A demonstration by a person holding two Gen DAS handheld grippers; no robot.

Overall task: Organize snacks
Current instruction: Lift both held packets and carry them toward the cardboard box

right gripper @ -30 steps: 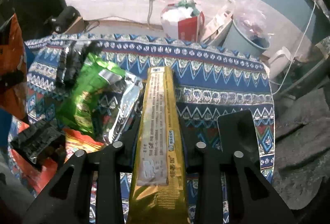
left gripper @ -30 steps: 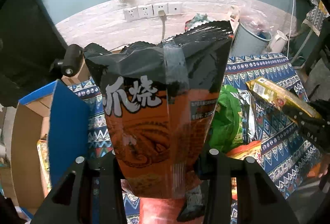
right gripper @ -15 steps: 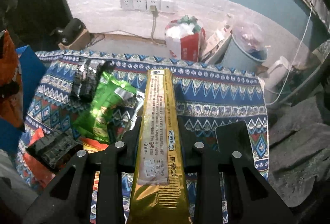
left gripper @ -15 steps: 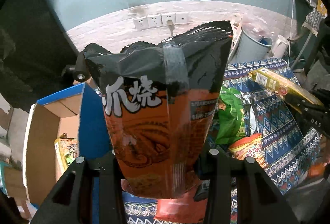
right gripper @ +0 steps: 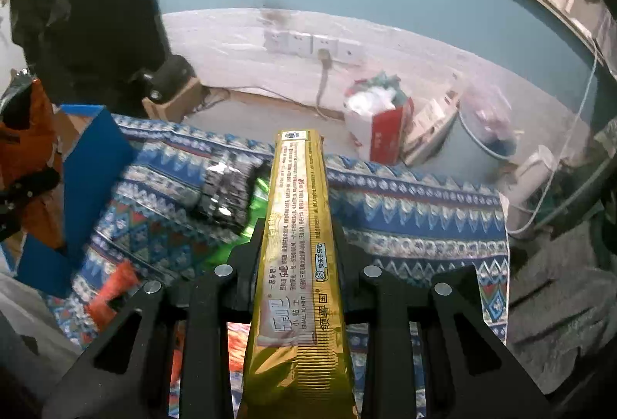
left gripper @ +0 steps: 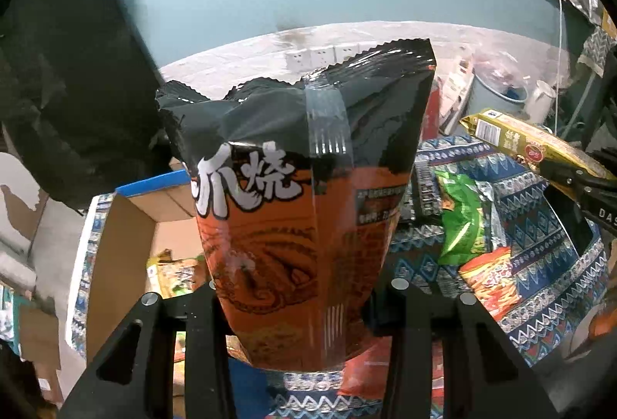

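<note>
- Progress looks partial: the cardboard box (left gripper: 127, 245) already holds a yellow packet (left gripper: 173, 270), while a green bag (left gripper: 462, 222), a red bag (left gripper: 489, 280) and a dark packet (right gripper: 227, 193) lie on the patterned cloth (right gripper: 405, 218).
- Left gripper (left gripper: 304, 297) clamps the orange-black bag (left gripper: 300, 195), held upright near the box, long axis vertical.
- Right gripper (right gripper: 297, 270) clamps the gold packet (right gripper: 299, 245) above the cloth, long axis pointing forward along the fingers.

An orange-and-black snack bag (left gripper: 304, 210) with white Chinese lettering stands upright, pinched at its lower end above an open cardboard box (left gripper: 127, 237) holding more packets. A long gold biscuit pack (right gripper: 299, 245) is held lengthwise over the patterned cloth (right gripper: 405, 218), where green (left gripper: 462, 218), red (left gripper: 493, 280) and dark (right gripper: 227, 191) snack packets lie scattered.
</note>
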